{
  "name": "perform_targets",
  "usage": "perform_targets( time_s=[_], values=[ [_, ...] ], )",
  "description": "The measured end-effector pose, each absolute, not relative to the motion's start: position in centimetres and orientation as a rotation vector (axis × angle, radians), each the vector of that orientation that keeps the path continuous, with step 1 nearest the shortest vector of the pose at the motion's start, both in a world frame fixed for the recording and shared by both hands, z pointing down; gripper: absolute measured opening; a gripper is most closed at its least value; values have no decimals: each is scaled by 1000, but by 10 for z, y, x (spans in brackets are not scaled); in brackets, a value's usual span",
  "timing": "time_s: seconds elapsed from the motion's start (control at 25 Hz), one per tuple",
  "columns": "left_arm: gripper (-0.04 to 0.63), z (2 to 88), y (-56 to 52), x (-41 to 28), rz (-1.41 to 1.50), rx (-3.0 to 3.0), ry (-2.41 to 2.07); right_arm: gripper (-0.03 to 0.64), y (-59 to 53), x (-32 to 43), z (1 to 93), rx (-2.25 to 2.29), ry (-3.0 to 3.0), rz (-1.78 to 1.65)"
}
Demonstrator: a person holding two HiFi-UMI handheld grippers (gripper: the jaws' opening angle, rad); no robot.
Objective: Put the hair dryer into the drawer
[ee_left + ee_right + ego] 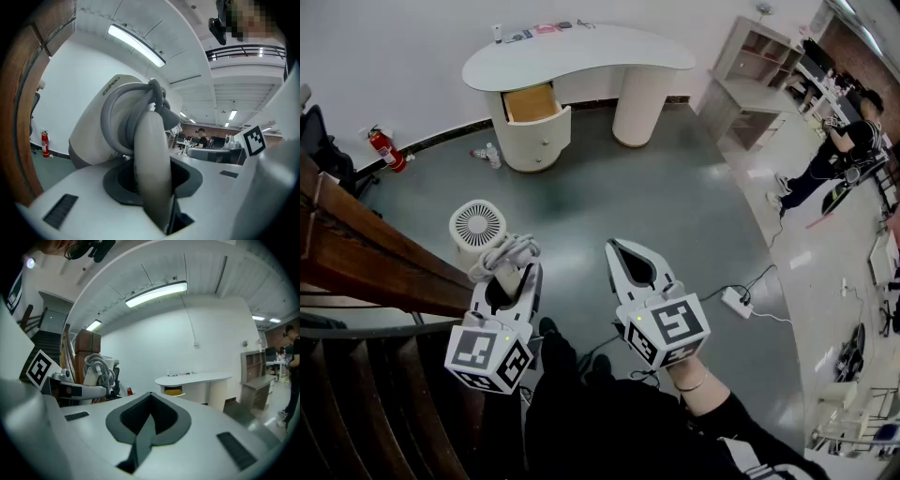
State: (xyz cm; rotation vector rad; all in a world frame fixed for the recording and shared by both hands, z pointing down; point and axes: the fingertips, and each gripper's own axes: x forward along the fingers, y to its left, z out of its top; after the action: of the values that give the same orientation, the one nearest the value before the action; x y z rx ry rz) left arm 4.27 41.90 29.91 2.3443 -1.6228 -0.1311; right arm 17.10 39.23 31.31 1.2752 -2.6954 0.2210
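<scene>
1. Hair dryer (478, 225): white, round grille facing upward, grey cord (508, 251) looping in coils round the handle. It is hanging in the air over the grey floor (666, 202), well apart from the table, with its handle sitting between the fingers of the left gripper.

2. Left gripper (514, 277): its fingers (84, 201) are pinching the hair dryer's handle from both sides. It is pointing level toward the far wall.

3. Right gripper (617, 249): riding just beside the left one, its fingers (70, 437) are pressing together with nothing between them. It is aiming slightly downward toward the table.

4. Table (609, 47): white, with a curved top, standing against the far wall. Small things are lying on its top, too small to tell apart.

5. Drawer (531, 101): the top one in the table's left pedestal, standing pulled open and showing a wooden inside.

6. Sundries:
- A red fire extinguisher (384, 148) is leaning by the wall.
- A bottle (492, 155) is lying on the floor near the pedestal.
- A white power strip (736, 300) is trailing its cable.
- A wooden stair railing (366, 248) is running along the left.
- A grey shelf unit (750, 70) is standing at the right.
- A person (834, 155) is standing beyond the shelf unit.
</scene>
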Motion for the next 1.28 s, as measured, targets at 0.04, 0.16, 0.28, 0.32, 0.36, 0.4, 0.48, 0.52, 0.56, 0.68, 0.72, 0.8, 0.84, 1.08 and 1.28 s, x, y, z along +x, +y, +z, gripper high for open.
perform_targets(
  time_s=[0.04, 0.16, 0.28, 0.32, 0.36, 0.4, 0.48, 0.52, 0.56, 0.68, 0.72, 0.8, 0.84, 1.08, 1.28],
  values=[
    [120, 300, 419, 41, -130, 2342, -1626, 2, 392, 170, 312, 1276, -2695, 222],
    [120, 302, 419, 40, -125, 2339, -1632, 2, 390, 170, 309, 1277, -2692, 225],
    [120, 304, 417, 40, -118, 2338, -1633, 2, 389, 172, 313, 1273, -2688, 229],
    [120, 305, 416, 39, -116, 2338, -1633, 2, 388, 171, 313, 1275, -2681, 238],
    [120, 304, 414, 37, -114, 2337, -1633, 2, 387, 170, 314, 1277, -2673, 248],
    [120, 305, 413, 35, -111, 2336, -1634, 2, 385, 169, 316, 1276, -2668, 258],
    [120, 306, 408, 32, -107, 2332, -1637, 2, 381, 165, 319, 1273, -2665, 273],
    [120, 307, 406, 30, -104, 2330, -1638, 2, 378, 164, 321, 1269, -2665, 281],
    [120, 308, 404, 28, -101, 2327, -1638, 2, 376, 161, 323, 1265, -2664, 291],
    [120, 312, 397, 15, -94, 2322, -1636, 2, 369, 148, 329, 1248, -2658, 319],
    [120, 312, 394, 10, -93, 2320, -1634, 2, 366, 142, 330, 1245, -2655, 325],
    [120, 314, 386, 0, -89, 2318, -1629, 2, 358, 132, 332, 1246, -2648, 333],
    [120, 315, 381, -5, -87, 2318, -1625, 2, 353, 127, 333, 1249, -2644, 337],
    [120, 322, 353, -31, -76, 2327, -1589, 2, 323, 101, 338, 1283, -2608, 343],
    [120, 323, 333, -50, -80, 2342, -1560, 2, 303, 83, 339, 1310, -2581, 343]
  ],
)
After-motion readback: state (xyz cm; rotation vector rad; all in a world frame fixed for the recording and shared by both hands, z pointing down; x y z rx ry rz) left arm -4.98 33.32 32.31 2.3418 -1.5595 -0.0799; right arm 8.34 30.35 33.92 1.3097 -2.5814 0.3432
